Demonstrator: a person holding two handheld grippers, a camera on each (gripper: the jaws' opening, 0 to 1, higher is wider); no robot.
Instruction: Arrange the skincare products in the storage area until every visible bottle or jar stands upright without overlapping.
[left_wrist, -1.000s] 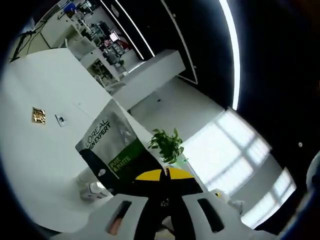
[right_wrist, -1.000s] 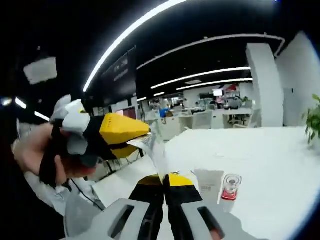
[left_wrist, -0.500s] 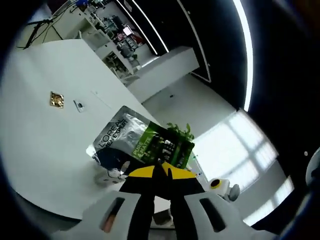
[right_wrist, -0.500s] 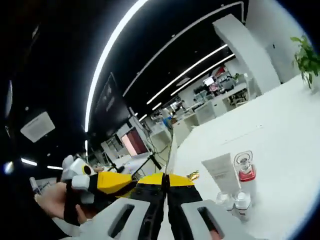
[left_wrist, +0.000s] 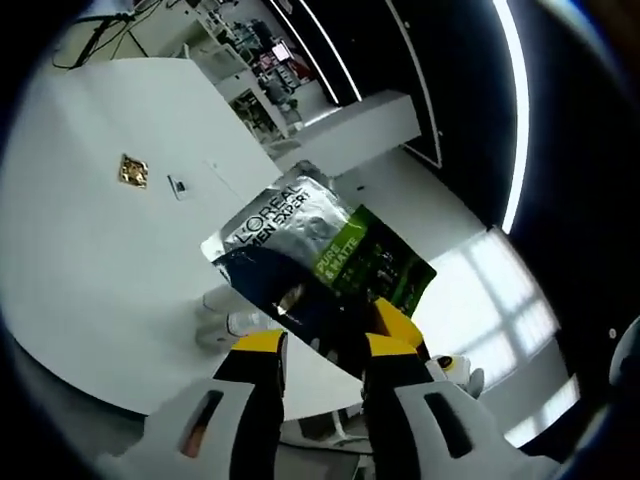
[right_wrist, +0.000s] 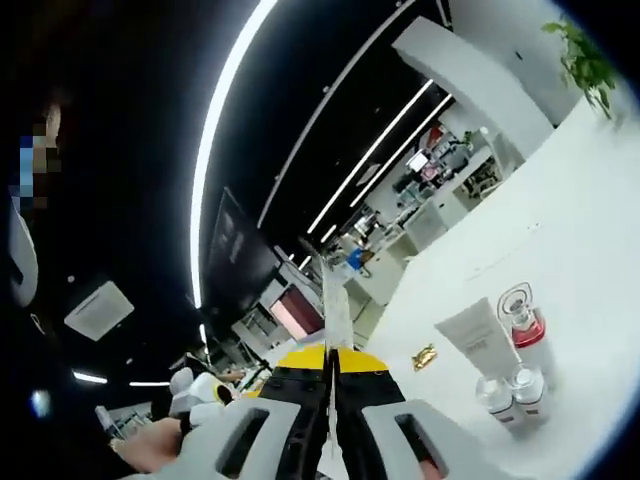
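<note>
While held above the white table, apparently for a handover before placing: one foil sachet, pinched edge-on in the closed right gripper, flanked by the parted, unclamped left gripper. Upright on the table: one tube, one red-banded bottle, two small bottles.

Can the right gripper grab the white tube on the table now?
Probably not yet: the right gripper is shut on the thin edge of the pouch, so it is occupied. The white tube stands unobstructed on the table beside a red-collared bottle.
</note>
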